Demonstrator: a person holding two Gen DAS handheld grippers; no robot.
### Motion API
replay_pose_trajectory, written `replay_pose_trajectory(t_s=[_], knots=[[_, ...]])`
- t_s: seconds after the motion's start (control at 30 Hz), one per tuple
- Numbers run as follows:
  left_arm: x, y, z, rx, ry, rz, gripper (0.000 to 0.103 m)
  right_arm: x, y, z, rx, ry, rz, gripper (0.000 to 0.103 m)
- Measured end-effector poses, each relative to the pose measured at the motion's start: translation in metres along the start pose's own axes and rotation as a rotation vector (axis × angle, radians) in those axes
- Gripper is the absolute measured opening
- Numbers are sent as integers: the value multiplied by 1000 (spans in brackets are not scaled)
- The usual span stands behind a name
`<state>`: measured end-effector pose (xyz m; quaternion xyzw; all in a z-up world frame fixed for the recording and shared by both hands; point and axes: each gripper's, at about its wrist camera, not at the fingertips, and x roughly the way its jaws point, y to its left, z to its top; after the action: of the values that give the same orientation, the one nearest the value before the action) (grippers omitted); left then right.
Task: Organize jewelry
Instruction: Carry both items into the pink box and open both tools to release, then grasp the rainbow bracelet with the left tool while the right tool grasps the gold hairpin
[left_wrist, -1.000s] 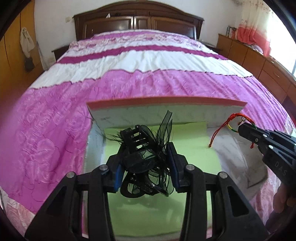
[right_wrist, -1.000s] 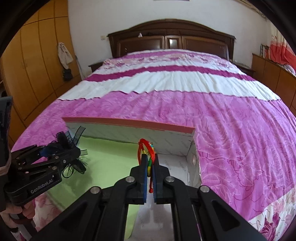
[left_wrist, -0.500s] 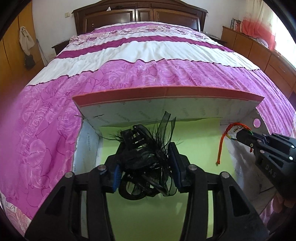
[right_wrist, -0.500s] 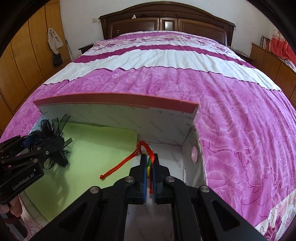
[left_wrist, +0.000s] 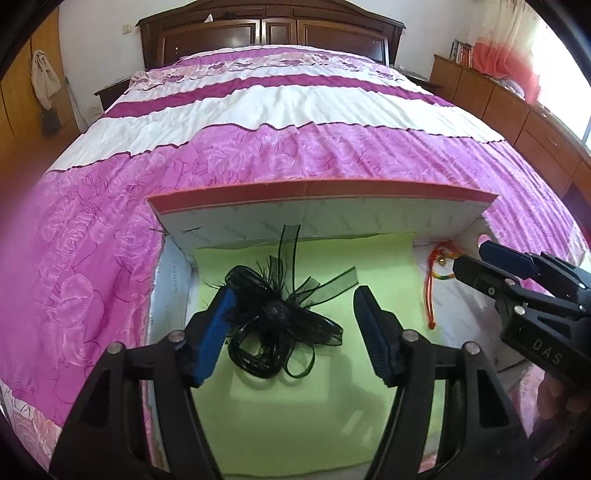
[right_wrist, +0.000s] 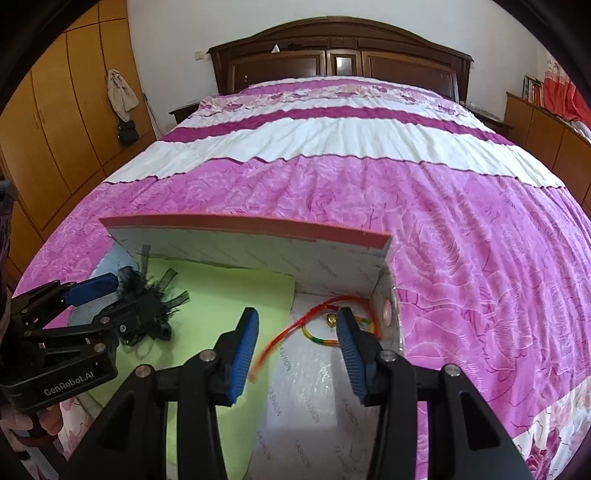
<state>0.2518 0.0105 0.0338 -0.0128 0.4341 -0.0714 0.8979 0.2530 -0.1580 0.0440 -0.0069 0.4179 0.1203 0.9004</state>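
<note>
Because both grippers stand wide open over the box (left_wrist: 325, 192), each piece lies loose inside. At nine o'clock, the left gripper (left_wrist: 291, 325) holds nothing, though its left pad appears to touch the black feathered hair clip (left_wrist: 280, 317) on the green sheet (left_wrist: 295, 413); lifting away could snag a ribbon loop and drag it. At three o'clock, the empty right gripper (right_wrist: 295, 347) straddles the red cord bracelet (right_wrist: 325, 325) on the white floor, whose tail could catch likewise.

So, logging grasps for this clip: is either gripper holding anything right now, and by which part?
Nothing is held. The left gripper stands open around the black hair accessory; the right gripper is open over the red string bracelet.
</note>
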Motion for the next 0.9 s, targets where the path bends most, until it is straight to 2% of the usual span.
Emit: replay_pose_trajectory(t_s=[0.63, 0.9], knots=[[-77, -8, -9, 63, -77, -26, 59, -83, 12, -14, 1, -112, 74, 47], [-99, -10, -33, 62, -50, -37, 59, -107, 17, -32, 12, -73, 75, 47]])
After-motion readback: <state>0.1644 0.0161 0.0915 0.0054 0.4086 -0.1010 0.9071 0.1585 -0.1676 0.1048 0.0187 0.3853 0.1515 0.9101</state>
